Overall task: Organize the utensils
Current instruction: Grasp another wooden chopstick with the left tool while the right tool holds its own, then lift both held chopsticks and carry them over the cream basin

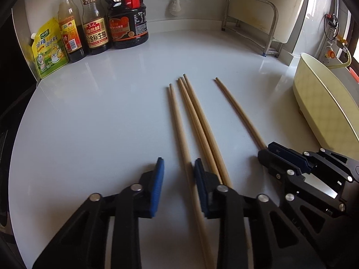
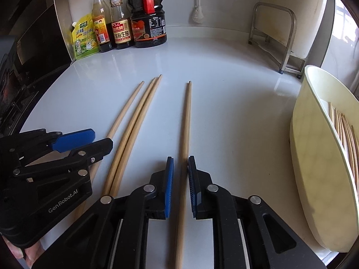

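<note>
Between my right gripper [image 2: 180, 179] pads lies a single chopstick [image 2: 187, 121], running straight away from me along the white counter [image 2: 224, 71]. The jaws stand a little apart around it, the right pad looking to be touching the wood and a sliver of gap on the other side, so I judge I am closing on it but have not clamped it yet.

My left gripper [image 1: 178, 179] is wide open over the leftmost chopstick [image 1: 177, 121], which passes between the pads without either one touching it. A pair of chopsticks [image 1: 197, 116] lies side by side just right of my right pad there.

So four chopsticks are left on the counter: one for each gripper and the pair between them.

To my right sits the pale yellow basket [image 2: 314, 157], near the counter's edge, and through its open top I can see a row of chopsticks already inside [image 2: 345, 134] (too foreshortened to count). That part reads as done.

By my reckoning the job is well along: a good share is stowed and four remain. Sauce bottles [image 2: 125, 22] at the back wall are well apart from all this.
</note>
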Demonstrator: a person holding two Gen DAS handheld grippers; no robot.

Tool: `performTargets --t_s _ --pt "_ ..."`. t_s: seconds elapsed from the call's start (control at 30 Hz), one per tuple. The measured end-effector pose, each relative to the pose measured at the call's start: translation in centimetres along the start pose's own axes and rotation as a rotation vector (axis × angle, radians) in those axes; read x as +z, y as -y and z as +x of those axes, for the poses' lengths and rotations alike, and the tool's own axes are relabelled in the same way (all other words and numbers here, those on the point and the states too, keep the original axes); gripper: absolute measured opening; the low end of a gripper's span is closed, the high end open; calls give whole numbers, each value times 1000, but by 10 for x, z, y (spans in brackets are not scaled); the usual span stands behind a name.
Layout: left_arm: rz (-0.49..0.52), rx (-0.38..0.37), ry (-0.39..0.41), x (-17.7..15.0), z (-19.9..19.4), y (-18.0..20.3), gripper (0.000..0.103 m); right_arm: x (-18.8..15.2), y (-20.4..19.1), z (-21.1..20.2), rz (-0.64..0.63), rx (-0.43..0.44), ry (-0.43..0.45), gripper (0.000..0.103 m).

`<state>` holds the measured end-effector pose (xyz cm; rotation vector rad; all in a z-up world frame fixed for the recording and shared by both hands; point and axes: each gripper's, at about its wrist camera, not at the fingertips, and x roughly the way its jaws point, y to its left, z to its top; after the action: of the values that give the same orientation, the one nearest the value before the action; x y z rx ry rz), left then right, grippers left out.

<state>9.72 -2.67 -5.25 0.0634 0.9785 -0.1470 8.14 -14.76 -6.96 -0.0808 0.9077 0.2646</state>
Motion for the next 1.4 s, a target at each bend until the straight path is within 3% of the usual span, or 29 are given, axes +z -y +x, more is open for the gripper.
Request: performTargets --t_s 0.03,0.1,0.3,0.5,0.7,0.97,1.4 --pt "-1 -6 -1 0 0 1 10 0 -1 0 -8 1 -1 12" --pt "-8 -17 -2 -1 -1 1 8 0 -1 0 -3 18 -2 7" --pt "-39 -45 -11 -3 -5 -7 7 0 8 -4 63 73 1 6" --pt "-46 -44 28 1 -26 -15 7 6 3 -28 62 82 68 6" --pt "-41 -91 75 17 -52 -9 7 17 9 -68 83 89 153 6" --pt "64 -189 148 58 -76 49 7 20 75 -114 241 38 234 6" --pt "235 -317 224 110 -84 173 8 -6 192 -141 496 -112 268 6"
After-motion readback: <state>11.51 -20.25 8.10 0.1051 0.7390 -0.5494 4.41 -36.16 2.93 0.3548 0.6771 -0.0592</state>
